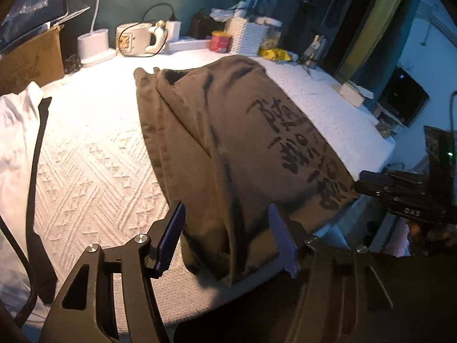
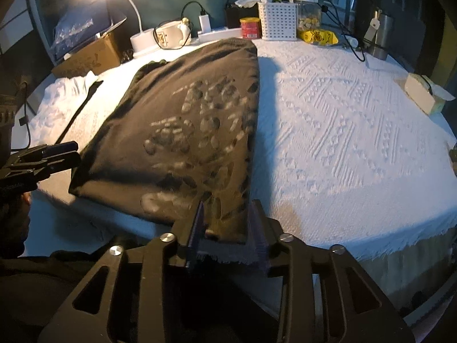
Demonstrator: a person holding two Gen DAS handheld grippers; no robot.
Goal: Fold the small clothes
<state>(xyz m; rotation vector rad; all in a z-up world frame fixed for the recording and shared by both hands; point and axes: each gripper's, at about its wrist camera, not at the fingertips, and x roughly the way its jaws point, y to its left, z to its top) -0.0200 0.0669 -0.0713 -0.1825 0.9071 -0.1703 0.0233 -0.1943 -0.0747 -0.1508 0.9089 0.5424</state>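
A dark olive-brown shirt (image 1: 228, 148) with black printed characters lies folded lengthwise on the white textured tablecloth (image 1: 94, 154). My left gripper (image 1: 227, 234) is open, its blue pads on either side of the shirt's near left corner, which lies between them. The shirt also shows in the right wrist view (image 2: 182, 131). My right gripper (image 2: 227, 228) is open, and the shirt's near right corner lies between its jaws at the table's front edge. The right gripper shows at the right of the left wrist view (image 1: 400, 191), and the left gripper at the left of the right wrist view (image 2: 48, 157).
A white garment (image 1: 17, 148) with a black strap lies at the left. Along the back stand a cardboard box (image 1: 31, 57), a lamp base (image 1: 94, 45), a mug (image 1: 137, 40), a red tin (image 1: 220, 40), a white basket (image 2: 278, 20) and a yellow packet (image 2: 317, 37). A tissue box (image 2: 425, 94) is far right.
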